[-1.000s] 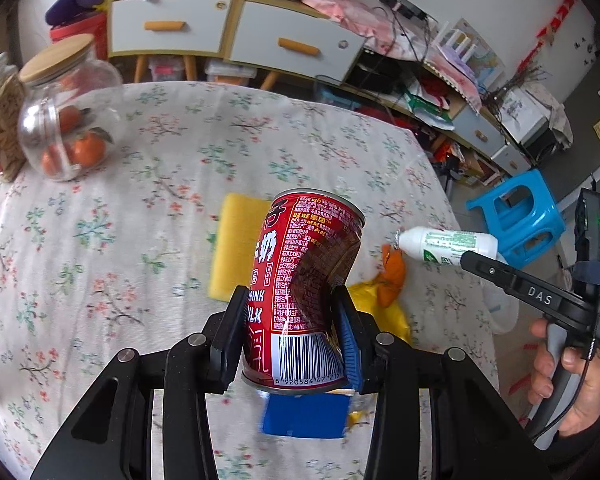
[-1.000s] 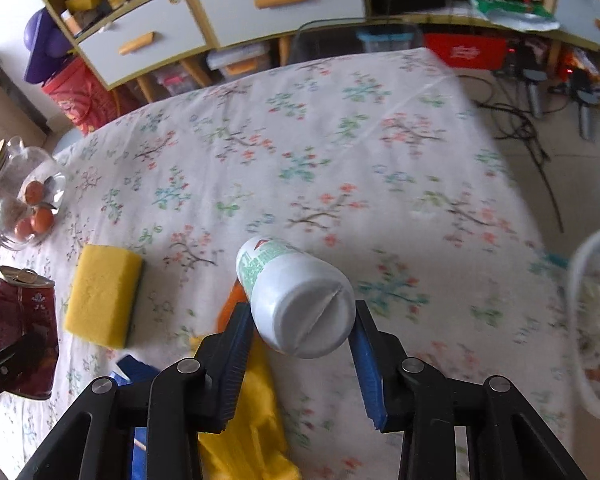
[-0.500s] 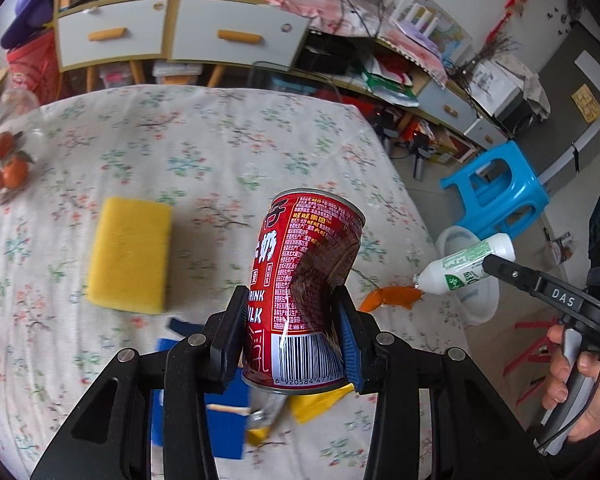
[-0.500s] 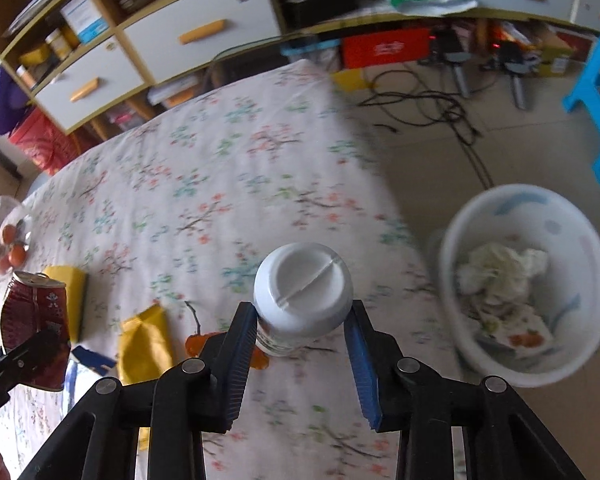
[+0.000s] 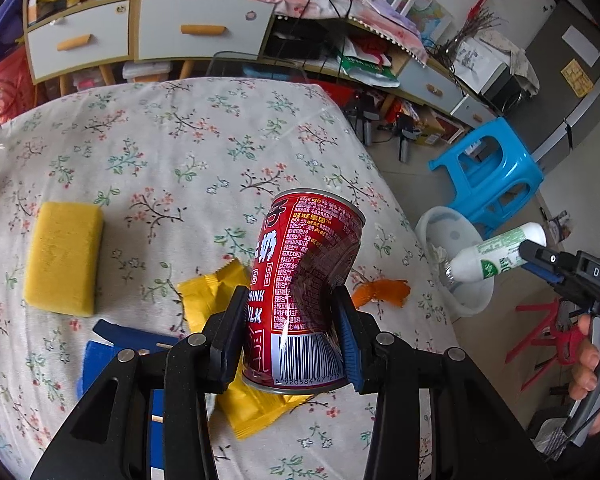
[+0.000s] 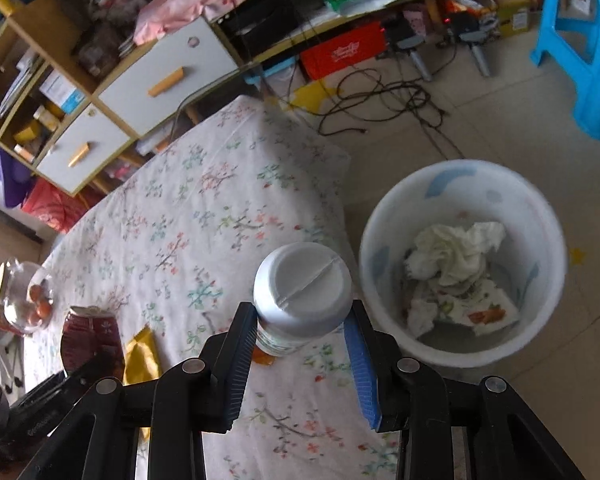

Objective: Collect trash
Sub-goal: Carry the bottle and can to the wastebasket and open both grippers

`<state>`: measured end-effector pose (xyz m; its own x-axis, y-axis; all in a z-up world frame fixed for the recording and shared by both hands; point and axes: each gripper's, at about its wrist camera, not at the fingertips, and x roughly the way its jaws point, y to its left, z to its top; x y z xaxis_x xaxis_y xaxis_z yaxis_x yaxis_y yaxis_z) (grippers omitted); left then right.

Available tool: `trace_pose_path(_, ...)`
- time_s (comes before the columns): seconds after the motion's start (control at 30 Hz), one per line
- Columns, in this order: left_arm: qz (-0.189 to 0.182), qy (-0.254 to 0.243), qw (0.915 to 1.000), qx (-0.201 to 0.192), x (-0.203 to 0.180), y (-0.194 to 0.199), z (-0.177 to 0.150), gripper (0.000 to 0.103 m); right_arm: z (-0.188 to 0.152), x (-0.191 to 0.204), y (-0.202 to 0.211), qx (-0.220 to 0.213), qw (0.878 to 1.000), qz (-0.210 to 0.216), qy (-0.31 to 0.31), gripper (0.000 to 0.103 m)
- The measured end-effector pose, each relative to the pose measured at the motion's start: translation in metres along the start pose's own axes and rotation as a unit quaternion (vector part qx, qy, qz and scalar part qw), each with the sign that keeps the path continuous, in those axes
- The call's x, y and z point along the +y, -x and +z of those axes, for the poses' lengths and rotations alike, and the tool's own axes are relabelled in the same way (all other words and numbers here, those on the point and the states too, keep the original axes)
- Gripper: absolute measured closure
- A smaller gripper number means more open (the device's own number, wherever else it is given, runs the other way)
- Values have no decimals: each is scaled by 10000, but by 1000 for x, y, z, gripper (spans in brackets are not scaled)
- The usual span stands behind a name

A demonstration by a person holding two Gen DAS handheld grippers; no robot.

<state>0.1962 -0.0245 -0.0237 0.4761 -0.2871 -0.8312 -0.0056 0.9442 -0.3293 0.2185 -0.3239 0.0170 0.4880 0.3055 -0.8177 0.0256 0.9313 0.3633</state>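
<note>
My left gripper [image 5: 290, 320] is shut on a dented red drink can [image 5: 306, 280], held upright above the flowered tablecloth [image 5: 180, 152]. My right gripper [image 6: 302, 334] is shut on a white bottle with a green label [image 6: 302, 292], cap toward the camera, near the table's right edge. In the left wrist view the same bottle [image 5: 496, 254] hangs over the white waste basket [image 5: 472, 304]. The basket [image 6: 460, 184] stands on the floor beside the table with crumpled paper [image 6: 456, 252] in it. The can [image 6: 92, 336] also shows at the lower left of the right wrist view.
On the cloth lie a yellow sponge [image 5: 62, 258], a yellow wrapper [image 5: 216, 292], a blue packet [image 5: 116, 354] and an orange peel [image 5: 382, 292]. A glass jar of small fruit [image 6: 30, 298] stands at the table's far side. A blue stool [image 5: 488, 172] and cables [image 6: 384, 100] are on the floor.
Both grippers have swung to the right with their loads. The bottle has moved from over the cloth to the table's edge by the basket. The jar has slid out of the left wrist view.
</note>
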Motion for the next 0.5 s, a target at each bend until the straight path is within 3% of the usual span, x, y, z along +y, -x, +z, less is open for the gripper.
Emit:
trace_pose_path(0.3, -14, -107, 9999, 66, -15, -9, -5, 59, 7, -34, 5, -352, 9917, -1233, 15, 63)
trace_pose_path(0.43, -62, -248, 9996, 107, -29, -13, -6, 59, 9, -61, -1, -307, 9904, -1307, -318, 62)
trace_pose_path(0.5, -98, -375, 9991, 144, -40, -16, -7, 59, 9, -72, -1, -239, 9905, -1278, -455, 52)
